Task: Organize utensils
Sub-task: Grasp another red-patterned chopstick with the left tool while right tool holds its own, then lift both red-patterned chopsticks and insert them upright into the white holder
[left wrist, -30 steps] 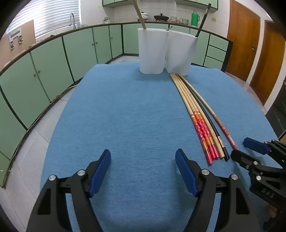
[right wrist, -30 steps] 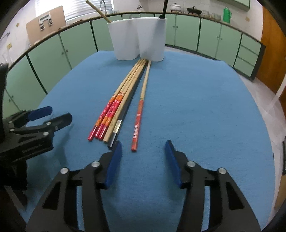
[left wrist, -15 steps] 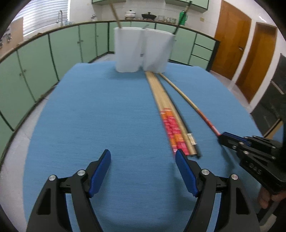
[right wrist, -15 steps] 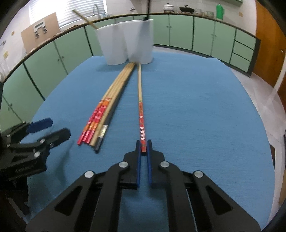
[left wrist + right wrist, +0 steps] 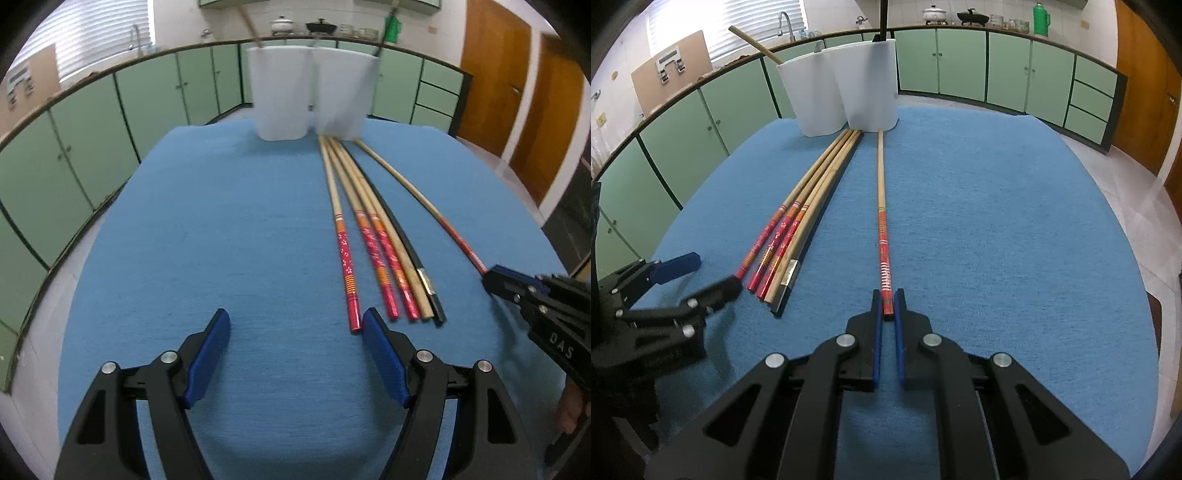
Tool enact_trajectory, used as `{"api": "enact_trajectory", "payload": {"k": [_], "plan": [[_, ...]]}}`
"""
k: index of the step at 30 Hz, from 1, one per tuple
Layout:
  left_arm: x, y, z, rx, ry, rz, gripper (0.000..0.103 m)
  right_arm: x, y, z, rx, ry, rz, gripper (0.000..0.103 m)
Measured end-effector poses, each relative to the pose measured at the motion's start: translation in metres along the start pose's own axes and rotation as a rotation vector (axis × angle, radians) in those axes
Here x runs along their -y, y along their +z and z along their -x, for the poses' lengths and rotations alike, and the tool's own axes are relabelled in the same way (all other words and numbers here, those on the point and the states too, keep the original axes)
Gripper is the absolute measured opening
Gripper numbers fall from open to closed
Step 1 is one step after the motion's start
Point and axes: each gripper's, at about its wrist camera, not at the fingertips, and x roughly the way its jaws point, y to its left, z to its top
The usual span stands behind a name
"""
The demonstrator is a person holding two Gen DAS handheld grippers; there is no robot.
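Red-ended bamboo chopstick [image 5: 882, 236] clamped at its tip by right gripper [image 5: 888, 306], apart from bundle for lifting; left gripper [image 5: 295, 354] open, empty.

Both wrist views look forward and steeply down from close above the blue cloth [image 5: 221, 240], facing the far white holders [image 5: 846, 92]. Left view sits left, right view right; both share the chopsticks [image 5: 373, 240].

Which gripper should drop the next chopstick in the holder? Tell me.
Right. The right gripper is already shut on the lone chopstick, which points at the holder. The left gripper is open and empty beside the bundle.
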Motion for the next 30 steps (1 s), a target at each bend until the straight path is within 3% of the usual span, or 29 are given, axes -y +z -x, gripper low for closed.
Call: {"api": "enact_trajectory", "payload": {"k": [3, 7, 13, 23, 30], "plan": [[0.000, 0.001, 0.000, 0.002, 0.004, 0.003, 0.068, -0.001, -0.001, 0.000, 0.001, -0.001, 0.007, 0.008], [0.007, 0.001, 0.000, 0.009, -0.017, -0.011, 0.054, -0.002, 0.000, 0.000, 0.002, -0.006, 0.017, 0.009], [0.015, 0.000, 0.002, 0.022, -0.080, -0.024, 0.008, -0.002, 0.000, 0.000, 0.004, -0.005, 0.017, 0.008], [0.014, 0.000, 0.012, 0.051, -0.089, -0.007, 0.006, -0.002, 0.002, 0.003, 0.013, 0.011, 0.021, 0.005], [0.005, 0.019, 0.050, 0.144, -0.082, -0.006, 0.006, -0.004, 0.014, 0.026, 0.071, 0.016, 0.051, 0.005]]}}
